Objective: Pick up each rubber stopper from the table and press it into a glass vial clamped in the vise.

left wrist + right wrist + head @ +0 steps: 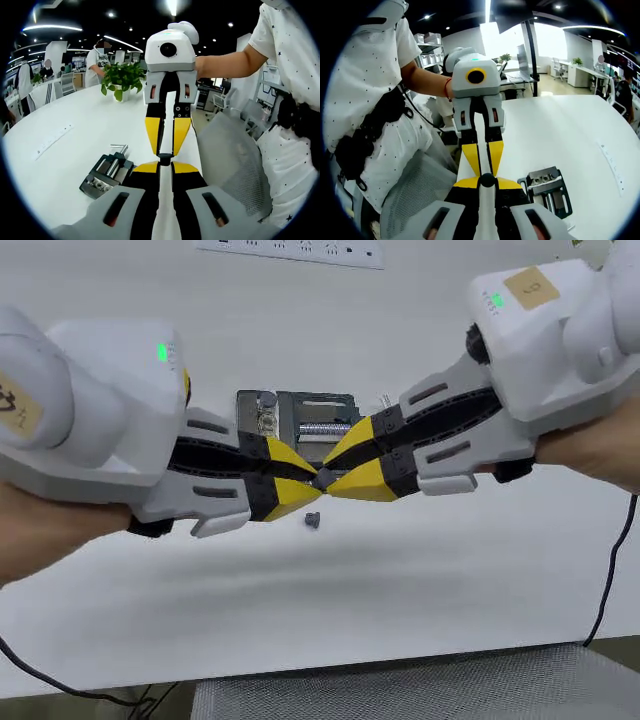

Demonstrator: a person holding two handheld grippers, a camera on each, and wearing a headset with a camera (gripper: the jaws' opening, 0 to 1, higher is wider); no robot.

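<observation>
Left gripper (pixel 308 481) and right gripper (pixel 335 478) tip to tip before the vise (pixel 300 418), both clenched, right probably pinching a rubber stopper (pixel 487 180), second stopper (pixel 313 521) on table (pixel 400 580) before the vise.

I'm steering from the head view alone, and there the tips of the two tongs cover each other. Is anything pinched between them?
Observer: Yes. The right gripper view shows a dark round stopper exactly where the left tongs meet the right tongs.
Operator: Which pair has it?
Observer: I cannot tell. In the left gripper view the right tongs leave just a thin slit that closes at the tip, and the left tongs look much the same in the right gripper view.
Operator: Anything on the table past the vise?
Observer: In the left gripper view a potted plant stands at the far end of the table, well beyond the vise.
</observation>
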